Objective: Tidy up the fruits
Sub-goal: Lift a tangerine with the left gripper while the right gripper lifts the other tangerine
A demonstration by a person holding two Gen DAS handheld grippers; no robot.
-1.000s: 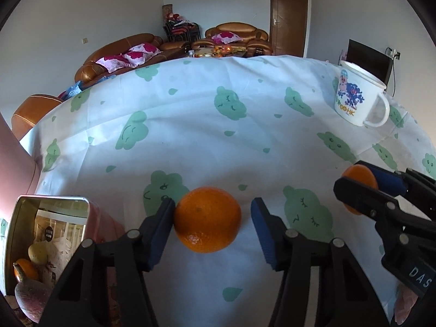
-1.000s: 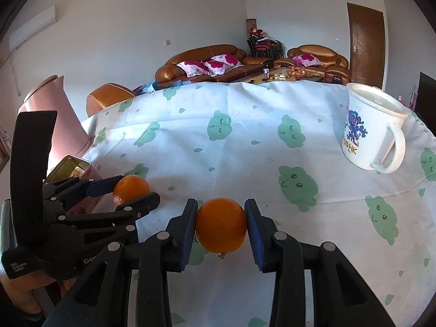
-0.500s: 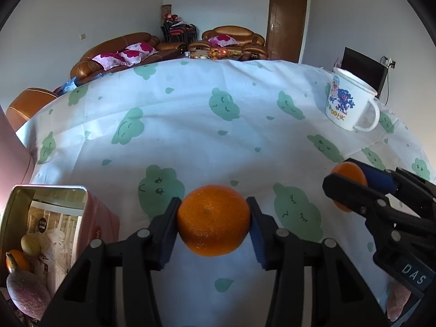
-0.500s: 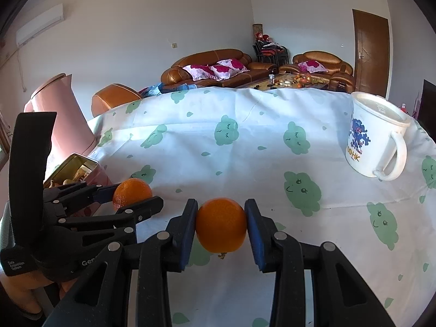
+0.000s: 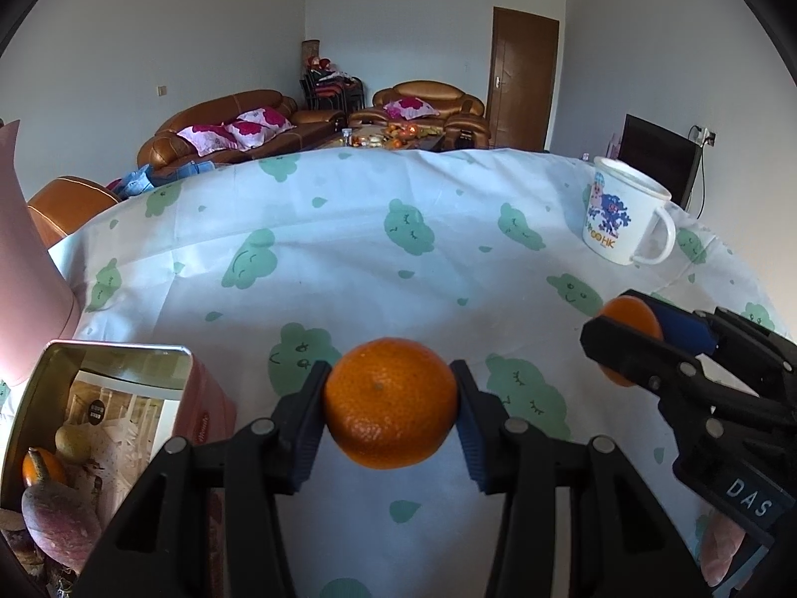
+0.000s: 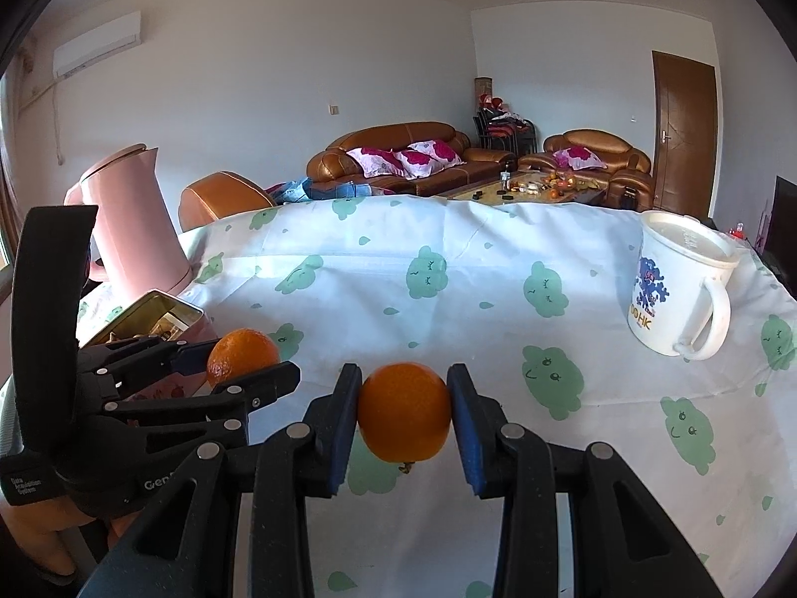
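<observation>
The open pink metal tin [image 5: 99, 398] holding other fruit sits on the desk just left of the left claw [image 5: 391, 416], the nearer one, which grips a round orange mandarin [image 5: 390, 401]. The right claw [image 6: 403, 416], farther from the tin, clamps a second orange mandarin [image 6: 403, 411]. A second ago the left claw's pads stood apart around its fruit; now they press it, lifted clear of the cloth.

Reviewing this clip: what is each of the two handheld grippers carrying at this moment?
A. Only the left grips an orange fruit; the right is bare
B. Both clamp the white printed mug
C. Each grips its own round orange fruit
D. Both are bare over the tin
C: the left gripper has its blue pads pressed on one round orange fruit, and the right gripper is clamped on a second orange fruit.
</observation>
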